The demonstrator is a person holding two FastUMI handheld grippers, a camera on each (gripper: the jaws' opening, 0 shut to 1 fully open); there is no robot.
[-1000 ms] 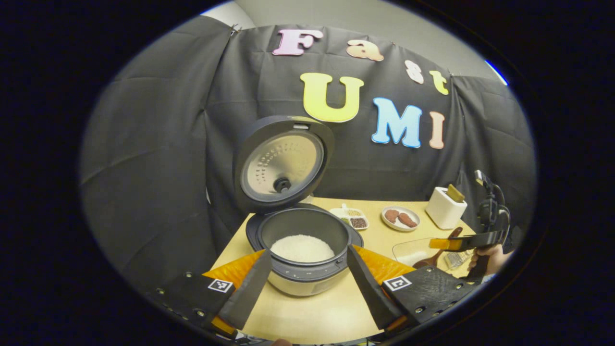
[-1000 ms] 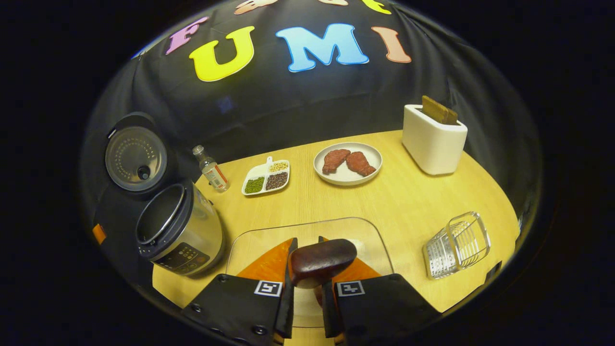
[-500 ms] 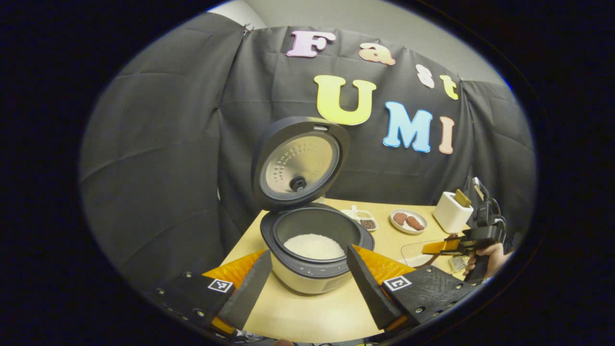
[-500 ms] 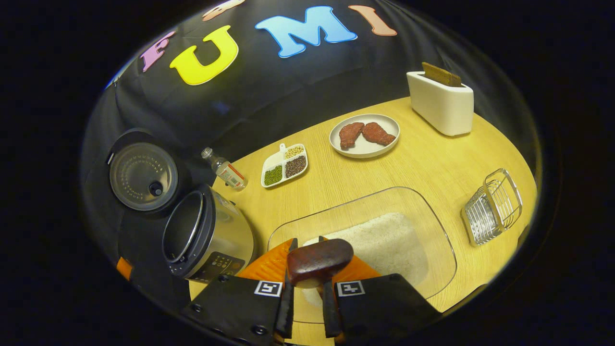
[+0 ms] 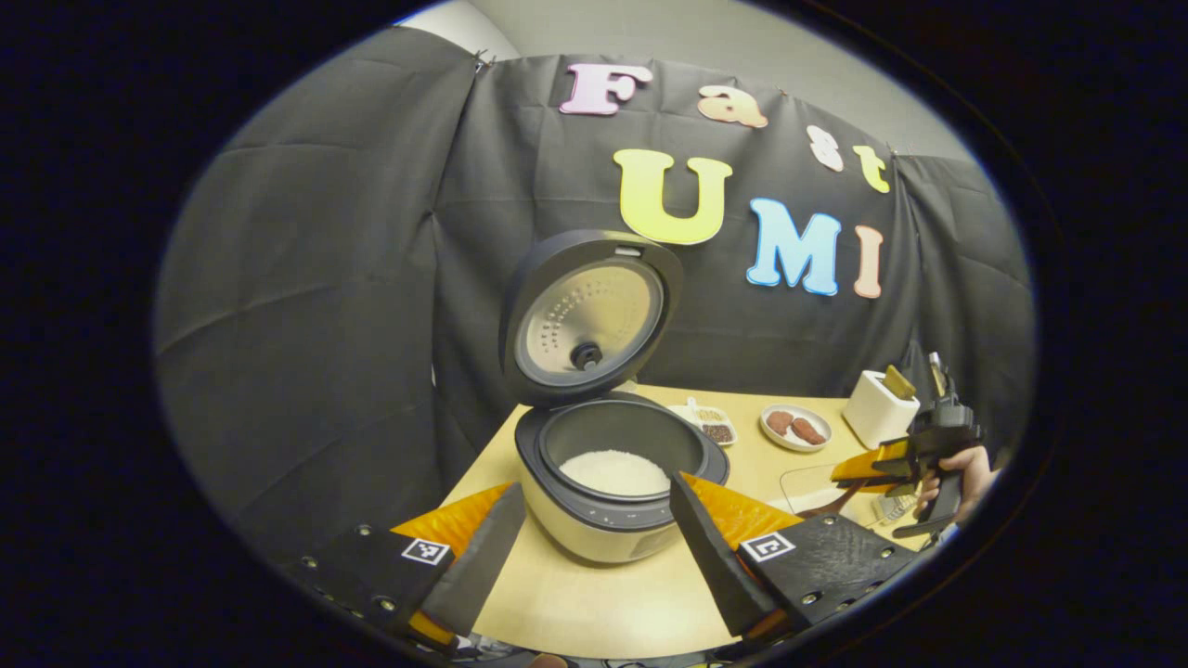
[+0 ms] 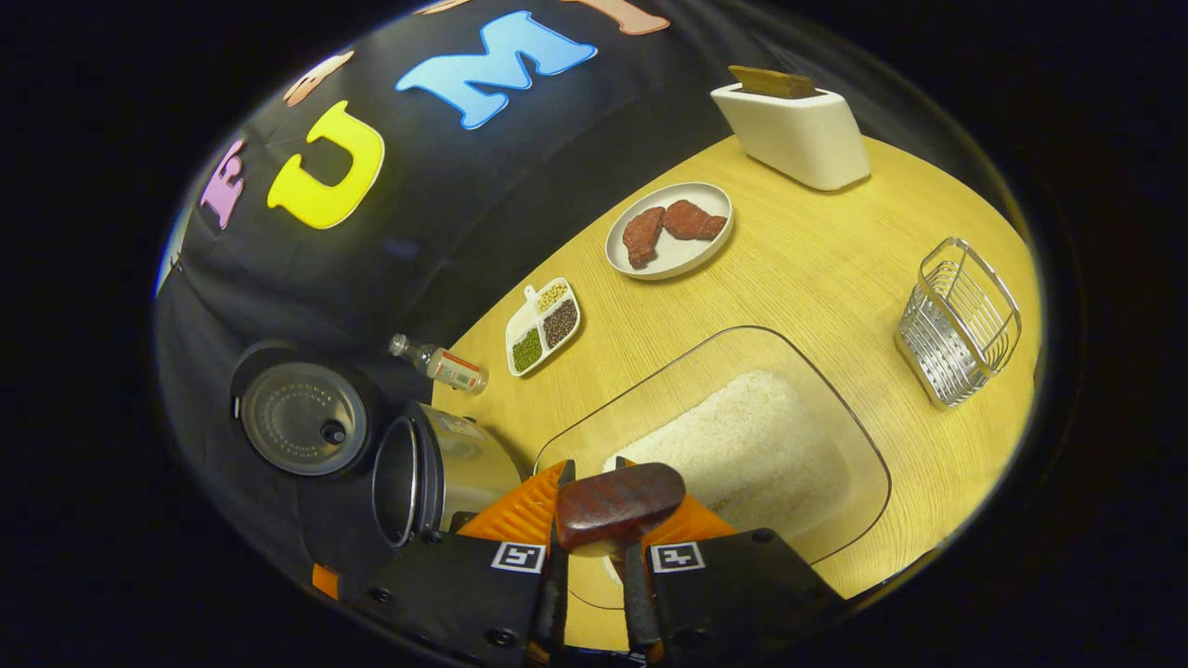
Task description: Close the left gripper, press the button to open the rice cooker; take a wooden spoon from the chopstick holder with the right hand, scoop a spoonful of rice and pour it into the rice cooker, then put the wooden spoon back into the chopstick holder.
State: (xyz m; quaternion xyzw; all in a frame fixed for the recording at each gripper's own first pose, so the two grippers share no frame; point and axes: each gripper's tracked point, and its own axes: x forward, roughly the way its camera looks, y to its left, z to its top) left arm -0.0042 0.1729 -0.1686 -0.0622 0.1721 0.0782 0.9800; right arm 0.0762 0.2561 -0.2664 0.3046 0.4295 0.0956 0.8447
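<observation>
In the left gripper view, my left gripper stands wide apart, holding nothing, its two fingers reaching to either side of the round silver-and-dark rice cooker on the pale wooden table. The cooker's one lid stands upright, and its dark inner pot holds a mound of white rice. Farther right on that table I count one small white divided dish of dark and pale grains, one round white plate with two reddish-brown pieces of meat, and one white box-shaped holder with a brown slab sticking out of it. At the far right a hand carries my right gripper, from which a dark wooden spoon slants down over a clear glass dish. In the right gripper view, my right gripper is drawn narrow and clamps the dark brown wooden spoon between both fingers, right above the near end of the clear rectangular glass dish, which holds a flat bed of white rice. The divided dish has three compartments: green, dark and pale grains. I also see one small clear bottle lying near the cooker, the plate with its two meat pieces, the white holder, and one silver wire chopstick holder standing with nothing in it.
</observation>
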